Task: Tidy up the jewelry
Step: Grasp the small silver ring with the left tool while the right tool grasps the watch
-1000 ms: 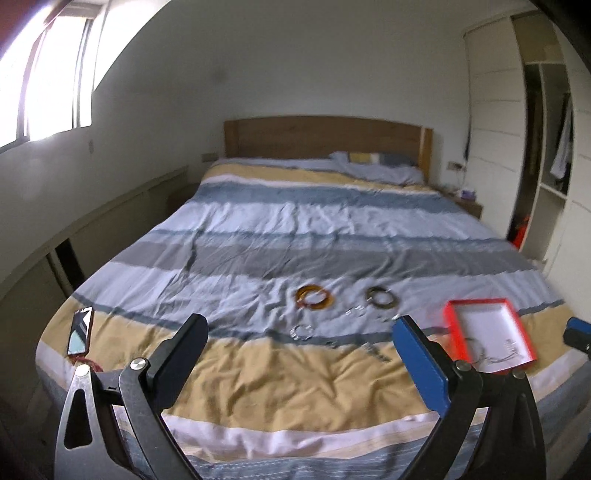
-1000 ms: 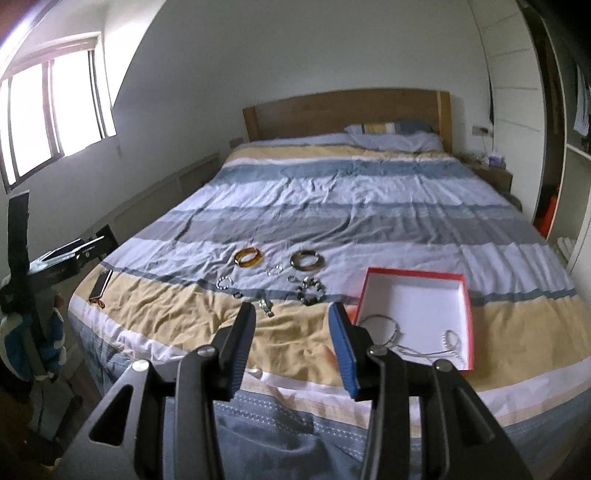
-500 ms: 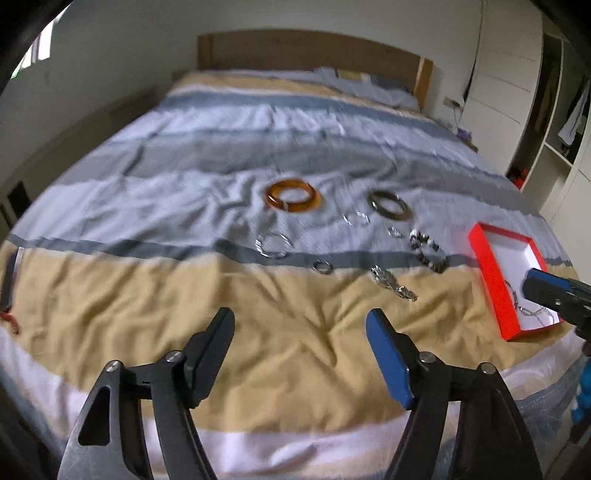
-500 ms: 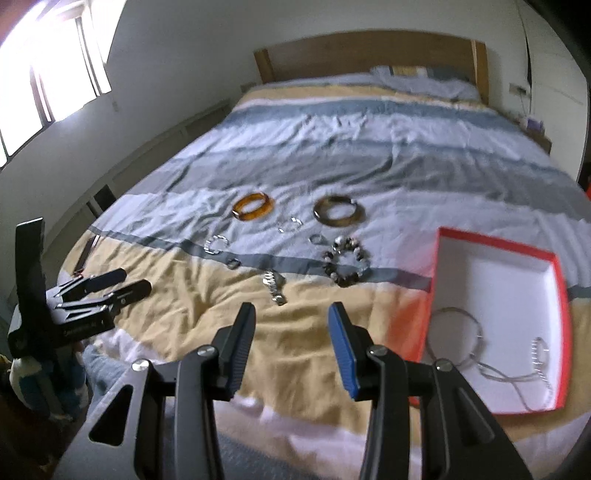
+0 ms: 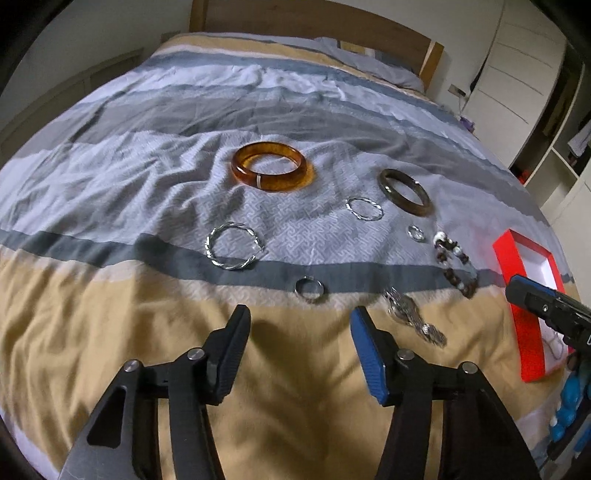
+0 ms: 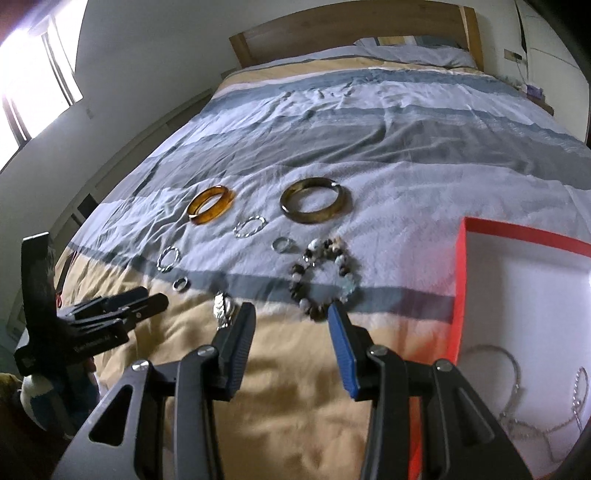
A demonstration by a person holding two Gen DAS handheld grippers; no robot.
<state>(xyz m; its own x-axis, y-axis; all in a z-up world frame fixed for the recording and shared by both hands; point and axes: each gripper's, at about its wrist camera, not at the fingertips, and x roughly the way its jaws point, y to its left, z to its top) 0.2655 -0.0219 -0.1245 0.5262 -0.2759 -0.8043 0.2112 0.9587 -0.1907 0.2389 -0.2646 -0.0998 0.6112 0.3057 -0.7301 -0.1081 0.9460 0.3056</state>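
Observation:
Jewelry lies on a striped bed cover. My left gripper (image 5: 300,317) is open and empty, just short of a small silver ring (image 5: 309,288). Beyond it lie a twisted silver hoop (image 5: 233,248), an amber bangle (image 5: 269,171), a dark bangle (image 5: 405,192) and a metal chain piece (image 5: 413,321). My right gripper (image 6: 291,314) is open and empty, its tips just below a bead bracelet (image 6: 325,277). The chain piece (image 6: 223,308) lies by its left finger. A red box (image 6: 461,280) at the right holds silver chains (image 6: 517,373).
The bed's front edge is close below both grippers. The left gripper shows at the left in the right wrist view (image 6: 122,306). The headboard (image 6: 347,29) and pillows are far back. A window (image 6: 37,85) is on the left wall, and wardrobe shelves (image 5: 554,122) stand to the right.
Both grippers have moved forward and down toward the jewelry on the bed. Both stay open and empty.

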